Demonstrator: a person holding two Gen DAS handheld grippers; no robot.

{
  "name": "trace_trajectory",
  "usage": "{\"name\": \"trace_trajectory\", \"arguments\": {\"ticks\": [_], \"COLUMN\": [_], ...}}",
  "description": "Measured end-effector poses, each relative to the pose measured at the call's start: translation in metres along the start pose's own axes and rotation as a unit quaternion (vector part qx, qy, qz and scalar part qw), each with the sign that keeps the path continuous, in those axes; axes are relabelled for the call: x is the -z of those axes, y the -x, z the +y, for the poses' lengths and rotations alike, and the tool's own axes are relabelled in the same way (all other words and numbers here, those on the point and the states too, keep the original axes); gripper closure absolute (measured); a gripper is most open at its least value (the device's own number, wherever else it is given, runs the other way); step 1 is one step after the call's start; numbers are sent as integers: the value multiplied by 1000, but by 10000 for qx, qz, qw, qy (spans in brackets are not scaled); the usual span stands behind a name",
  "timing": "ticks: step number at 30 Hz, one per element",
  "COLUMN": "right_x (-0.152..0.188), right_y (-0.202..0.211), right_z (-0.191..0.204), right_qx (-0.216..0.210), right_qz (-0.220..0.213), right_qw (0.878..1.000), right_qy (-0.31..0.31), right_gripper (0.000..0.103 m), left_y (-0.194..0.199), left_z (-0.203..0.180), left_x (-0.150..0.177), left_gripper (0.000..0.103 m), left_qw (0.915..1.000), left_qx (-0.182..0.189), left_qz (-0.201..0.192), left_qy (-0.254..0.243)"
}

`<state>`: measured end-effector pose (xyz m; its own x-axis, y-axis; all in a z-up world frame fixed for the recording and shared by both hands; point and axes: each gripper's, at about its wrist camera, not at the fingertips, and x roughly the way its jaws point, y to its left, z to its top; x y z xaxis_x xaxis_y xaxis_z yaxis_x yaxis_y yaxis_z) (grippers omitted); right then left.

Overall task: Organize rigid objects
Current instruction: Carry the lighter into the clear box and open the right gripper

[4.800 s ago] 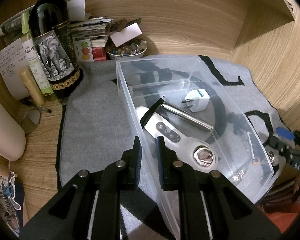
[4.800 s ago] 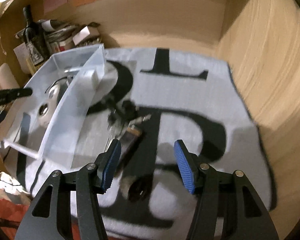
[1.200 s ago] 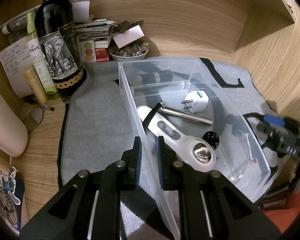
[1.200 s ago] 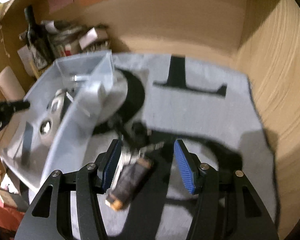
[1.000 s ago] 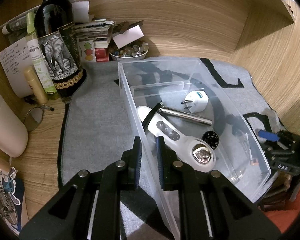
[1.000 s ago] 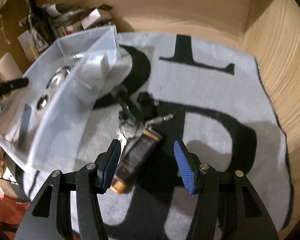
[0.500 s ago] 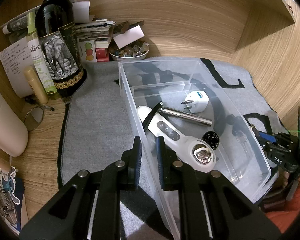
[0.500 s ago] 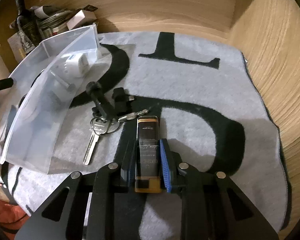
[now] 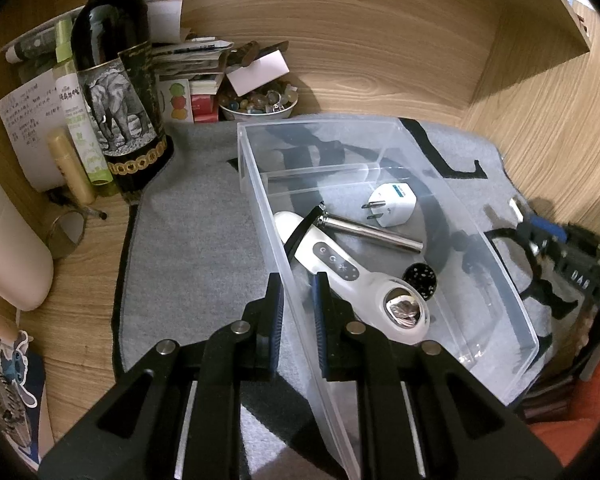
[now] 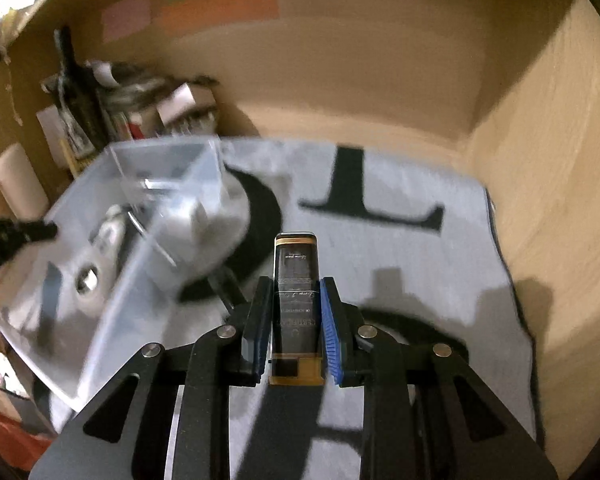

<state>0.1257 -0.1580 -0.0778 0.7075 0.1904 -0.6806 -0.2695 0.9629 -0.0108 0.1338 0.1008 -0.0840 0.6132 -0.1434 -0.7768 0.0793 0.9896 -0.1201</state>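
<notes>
With several items lying in the clear plastic bin whose wall the left gripper is clamping, the right gripper is carrying a clenched flat black-and-gold box with the bin off to its left, judged partway done.

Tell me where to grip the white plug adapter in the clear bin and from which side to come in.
Grip the white plug adapter across its blocky body, not the two metal prongs, which point left toward the metal tube. Come down from above through the open top of the clear bin: its walls block any sideways approach. The adapter lies apart from the other items, so there looks to be room for both fingers.
</notes>
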Motion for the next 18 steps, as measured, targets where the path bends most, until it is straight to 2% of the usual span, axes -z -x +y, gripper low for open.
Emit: {"name": "trace_trajectory", "arguments": {"ticks": [9,18], "right_x": [-38,-54], "right_y": [3,-10], "right_z": [28,62], "right_qx": [-323,-790], "right_qz": [-473,-568], "right_qw": [9972,9912], "right_qy": [476,892], "right_gripper": [81,81], "left_y": [0,1], "left_z": [0,0], "left_x": [1,1], "left_gripper": [90,90], "left_qw": [10000,9999], "left_qx": [0,-46], "left_qz": [4,25], "left_qy": [42,104]}}
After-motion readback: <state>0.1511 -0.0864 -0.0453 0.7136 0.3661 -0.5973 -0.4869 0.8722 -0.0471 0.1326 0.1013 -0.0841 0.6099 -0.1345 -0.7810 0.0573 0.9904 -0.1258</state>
